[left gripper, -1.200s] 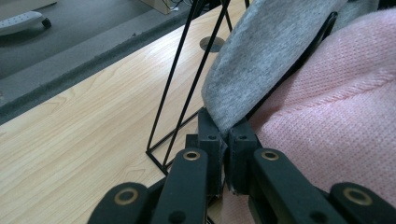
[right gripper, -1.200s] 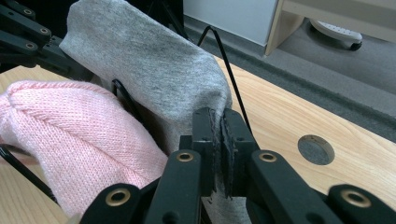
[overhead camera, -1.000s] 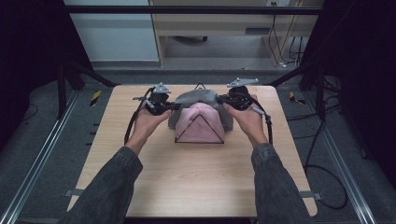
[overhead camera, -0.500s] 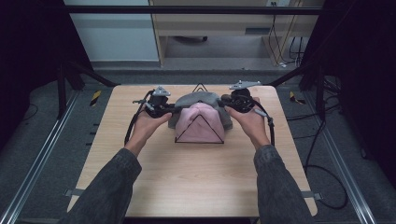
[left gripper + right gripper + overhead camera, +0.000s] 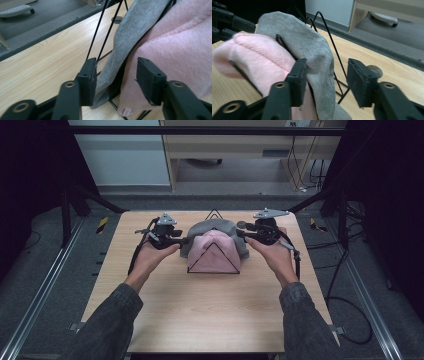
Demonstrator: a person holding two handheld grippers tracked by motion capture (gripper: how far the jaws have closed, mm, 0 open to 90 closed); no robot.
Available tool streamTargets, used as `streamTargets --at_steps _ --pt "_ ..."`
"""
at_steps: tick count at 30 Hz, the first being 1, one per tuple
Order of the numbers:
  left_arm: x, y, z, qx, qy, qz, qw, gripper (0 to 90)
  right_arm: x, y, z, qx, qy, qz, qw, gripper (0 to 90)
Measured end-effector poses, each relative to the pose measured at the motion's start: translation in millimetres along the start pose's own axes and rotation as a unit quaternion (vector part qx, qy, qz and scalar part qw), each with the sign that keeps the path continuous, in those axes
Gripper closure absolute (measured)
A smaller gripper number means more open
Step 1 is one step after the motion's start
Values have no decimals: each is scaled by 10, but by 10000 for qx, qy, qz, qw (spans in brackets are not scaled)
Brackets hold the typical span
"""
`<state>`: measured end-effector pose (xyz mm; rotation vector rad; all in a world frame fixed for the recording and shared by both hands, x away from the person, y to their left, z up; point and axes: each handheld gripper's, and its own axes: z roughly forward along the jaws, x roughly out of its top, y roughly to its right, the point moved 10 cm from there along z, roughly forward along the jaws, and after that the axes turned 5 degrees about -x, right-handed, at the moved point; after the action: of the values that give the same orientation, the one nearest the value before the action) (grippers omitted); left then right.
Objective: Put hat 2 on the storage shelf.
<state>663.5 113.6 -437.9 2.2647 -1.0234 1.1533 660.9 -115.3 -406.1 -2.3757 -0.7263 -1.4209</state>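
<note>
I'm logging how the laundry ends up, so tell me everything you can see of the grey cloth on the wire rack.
The grey knit cloth looks soft and slightly fuzzy. It is draped over the top of the black wire rack, behind and partly around the pink knit cloth, and hangs down both sides towards the wooden table. One hanging edge lies between the left gripper's open jaws, unpinched.

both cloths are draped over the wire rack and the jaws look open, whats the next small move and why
Probably draw both grippers straight out sideways, away from the rack. The left gripper and right gripper have just been opening their jaws; the grey cloth edge sits between the pads unpinched, and it and the pink cloth hang over the wire rack. Backing off level should avoid snagging them.
</note>
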Motion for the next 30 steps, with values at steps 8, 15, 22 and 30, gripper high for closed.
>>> streamTargets --at_steps 8,15,22,30 --pt "-56 94 -196 -24 20 26 10000 317 67 -103 -174 -61 108 -165 9998 342" --pt "-176 212 -363 -87 -100 56 9999 142 57 -208 -303 -98 96 -192 9997 193" --pt "-570 364 -545 -270 -333 207 9989 75 -158 -205 -493 -355 62 -205 9991 122" --pt "-1187 450 -543 -491 -785 52 9957 60 -796 -265 -580 -414 -266 -257 9985 91"
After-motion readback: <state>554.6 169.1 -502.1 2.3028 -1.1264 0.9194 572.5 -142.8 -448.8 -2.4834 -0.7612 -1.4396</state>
